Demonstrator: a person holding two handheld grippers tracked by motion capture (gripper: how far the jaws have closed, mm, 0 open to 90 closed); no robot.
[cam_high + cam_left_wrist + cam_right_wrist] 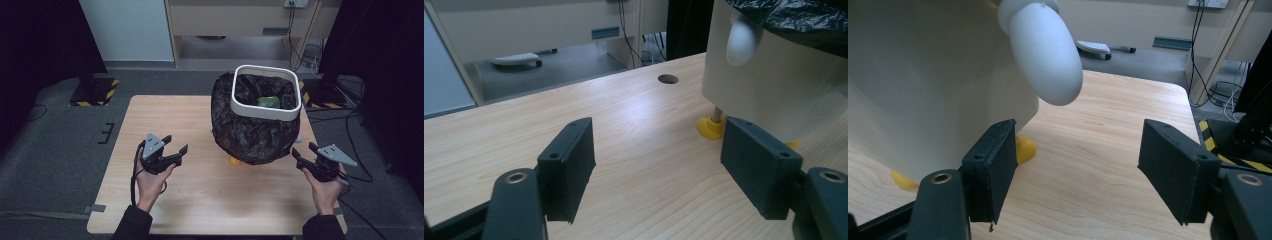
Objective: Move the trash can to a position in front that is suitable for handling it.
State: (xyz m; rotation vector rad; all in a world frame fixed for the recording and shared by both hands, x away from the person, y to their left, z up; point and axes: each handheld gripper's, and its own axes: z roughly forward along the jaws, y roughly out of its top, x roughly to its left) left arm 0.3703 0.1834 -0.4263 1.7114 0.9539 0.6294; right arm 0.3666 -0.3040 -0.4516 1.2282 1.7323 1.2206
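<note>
I have the bin [265,107] standing at the far right of the worktop [200,200], its black bag [250,132] draped over the outside under a white rim and something green [268,101] lying inside. My left hand-held gripper [176,148] and right hand-held gripper [300,154] flank it, both jaws wide and holding nothing. As I judge it, the step is to take the bag's edge on both sides; I'd come in level, pinch only the loose plastic below the rim, and keep clear of the yellow feet [711,127] so the bin doesn't tip. I can read no brand, label or writing anywhere.
</note>
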